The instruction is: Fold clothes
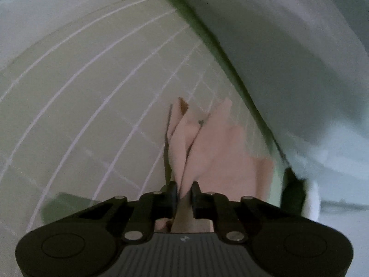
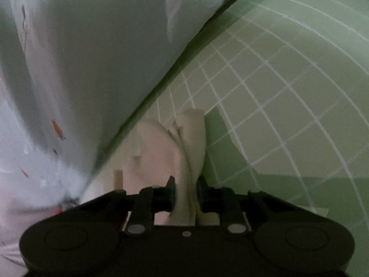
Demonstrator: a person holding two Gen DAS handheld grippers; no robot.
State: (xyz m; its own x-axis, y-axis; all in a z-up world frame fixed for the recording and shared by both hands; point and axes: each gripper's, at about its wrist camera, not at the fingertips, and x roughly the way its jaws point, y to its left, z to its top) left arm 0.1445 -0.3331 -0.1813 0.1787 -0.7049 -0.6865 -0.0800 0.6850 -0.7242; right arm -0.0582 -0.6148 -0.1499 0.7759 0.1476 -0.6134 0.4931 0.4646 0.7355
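Note:
A white garment with small orange marks is stretched between both grippers and lifted above a green cutting mat. In the left wrist view my left gripper (image 1: 184,192) is shut on a bunched pinkish-white edge of the garment (image 1: 205,147), whose wide sheet (image 1: 288,57) fills the right side. In the right wrist view my right gripper (image 2: 185,188) is shut on a folded white edge of the garment (image 2: 189,143), with the sheet (image 2: 92,69) spreading across the left side. Both views are blurred.
The green mat (image 1: 92,103) with a white grid lies below, left of the cloth in the left wrist view. In the right wrist view the mat (image 2: 276,92) shows to the right of the cloth. A dark shadow runs along the garment's edge.

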